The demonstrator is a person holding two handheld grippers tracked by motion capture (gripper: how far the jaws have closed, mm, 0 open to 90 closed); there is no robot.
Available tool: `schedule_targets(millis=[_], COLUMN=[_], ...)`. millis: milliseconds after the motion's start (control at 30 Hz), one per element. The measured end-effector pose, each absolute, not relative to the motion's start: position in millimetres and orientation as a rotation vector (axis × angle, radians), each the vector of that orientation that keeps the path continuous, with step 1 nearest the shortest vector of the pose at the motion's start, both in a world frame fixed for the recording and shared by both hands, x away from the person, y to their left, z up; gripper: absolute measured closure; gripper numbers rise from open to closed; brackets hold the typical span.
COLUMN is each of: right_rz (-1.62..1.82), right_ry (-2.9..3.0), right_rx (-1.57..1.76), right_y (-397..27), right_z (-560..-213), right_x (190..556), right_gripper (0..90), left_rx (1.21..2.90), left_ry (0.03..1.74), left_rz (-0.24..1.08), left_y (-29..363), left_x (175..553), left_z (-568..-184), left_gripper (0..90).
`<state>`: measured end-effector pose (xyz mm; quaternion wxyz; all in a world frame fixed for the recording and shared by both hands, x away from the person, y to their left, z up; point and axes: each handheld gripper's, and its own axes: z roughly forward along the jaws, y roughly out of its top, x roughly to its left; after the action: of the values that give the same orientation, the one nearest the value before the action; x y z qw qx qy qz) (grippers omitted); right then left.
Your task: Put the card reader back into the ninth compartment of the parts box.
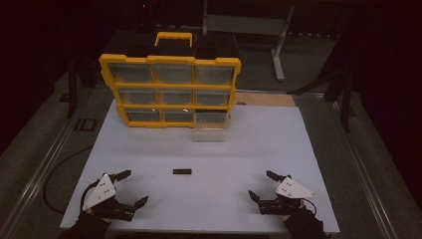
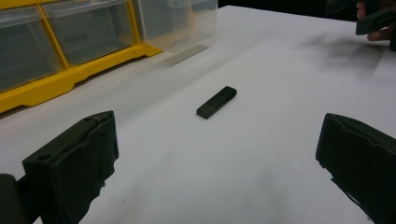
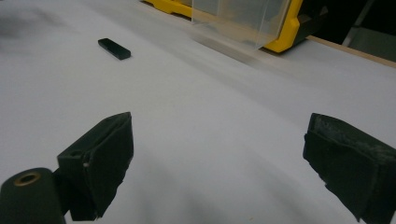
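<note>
Your left gripper (image 1: 132, 188) and right gripper (image 1: 262, 185) rest low at the desk's (image 1: 239, 144) near edge, fingers wide and empty; the small black block (image 1: 182, 171) lies flat between them, reachable; one clear drawer (image 1: 211, 127) stands pulled out, likely to receive it.

Matt black block (image 2: 216, 102) on smooth white board (image 1: 298, 144); clear plastic drawers (image 1: 171, 73).
</note>
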<state>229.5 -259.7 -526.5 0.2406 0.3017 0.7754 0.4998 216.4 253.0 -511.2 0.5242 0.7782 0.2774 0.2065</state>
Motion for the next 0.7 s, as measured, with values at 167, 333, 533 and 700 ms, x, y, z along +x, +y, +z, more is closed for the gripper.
schedule_targets(millis=[167,333,533,700], right_rz=[1.367,1.361,1.372,1.372], right_ry=[2.119,2.125,2.12,2.122], right_rx=[0.825,0.815,0.804,0.797], right_y=[-258.5,-257.8,-256.9,-256.8], right_z=[-526.4,-525.4,-524.6,-524.1], right_x=[229.1,228.6,228.6,228.6], right_gripper=[8.9,8.9,8.9,8.9], left_rx=[1.873,1.888,1.907,1.921], left_ry=[0.662,0.656,0.637,0.626], left_rz=[0.492,0.493,0.506,0.51], left_y=[251.6,249.3,248.8,247.6], left_x=[215.8,216.5,219.9,223.2], left_z=[-506.5,-499.4,-486.6,-479.1], left_gripper=[0.2,0.2,0.2,0.2])
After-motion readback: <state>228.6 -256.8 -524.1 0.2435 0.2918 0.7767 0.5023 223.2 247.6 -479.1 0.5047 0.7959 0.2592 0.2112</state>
